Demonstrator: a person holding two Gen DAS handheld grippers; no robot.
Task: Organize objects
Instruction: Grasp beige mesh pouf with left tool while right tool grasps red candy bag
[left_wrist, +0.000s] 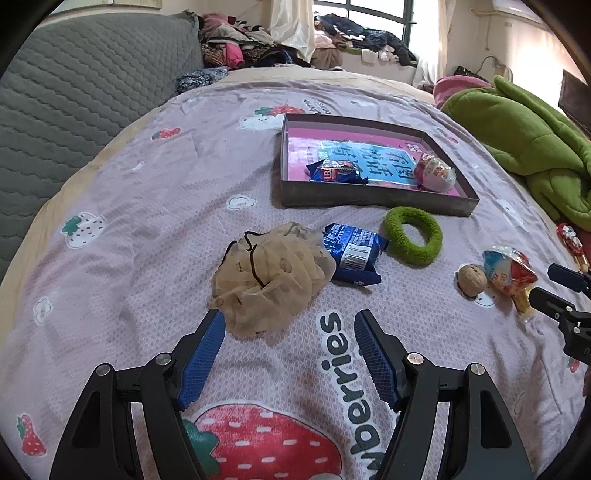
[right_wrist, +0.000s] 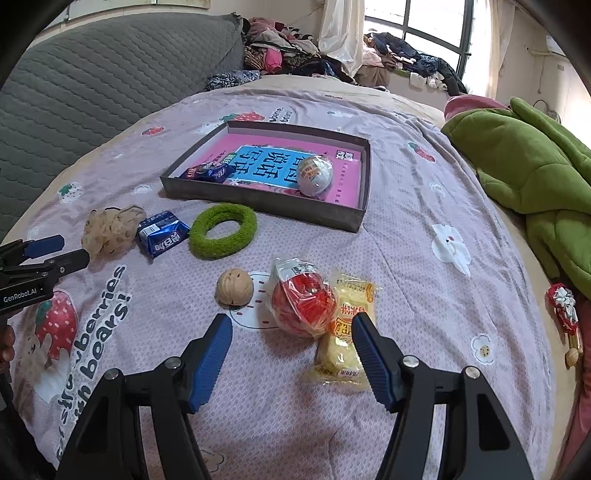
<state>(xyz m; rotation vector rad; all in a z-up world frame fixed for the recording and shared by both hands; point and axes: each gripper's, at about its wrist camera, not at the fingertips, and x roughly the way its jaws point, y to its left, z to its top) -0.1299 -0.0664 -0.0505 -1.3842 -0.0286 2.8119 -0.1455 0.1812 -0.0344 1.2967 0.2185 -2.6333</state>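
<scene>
Far across the bed, the tray (right_wrist: 258, 206) holds an egg and a snack already. Nearer, left gripper (left_wrist: 290, 321) gapes empty by the mesh pouf (left_wrist: 269, 277), right gripper (right_wrist: 291, 325) gapes empty over the red packet (right_wrist: 303, 306) – crinkly wrap could slip, and the walnut (right_wrist: 234, 291) just left could get nudged

In the left wrist view, the right gripper (left_wrist: 554, 286) is cut off by the picture's right edge, so only its tips are seen. The yellow snack packet (left_wrist: 523, 303) is largely hidden behind the red-wrapped ball (left_wrist: 511, 271). In the right wrist view, the left gripper (right_wrist: 68, 251) is cut off at the left edge. The book (right_wrist: 273, 170) inside the tray (right_wrist: 258, 205) is partly covered by the egg-shaped toy (right_wrist: 315, 175), and its small print is too small to be read.
</scene>
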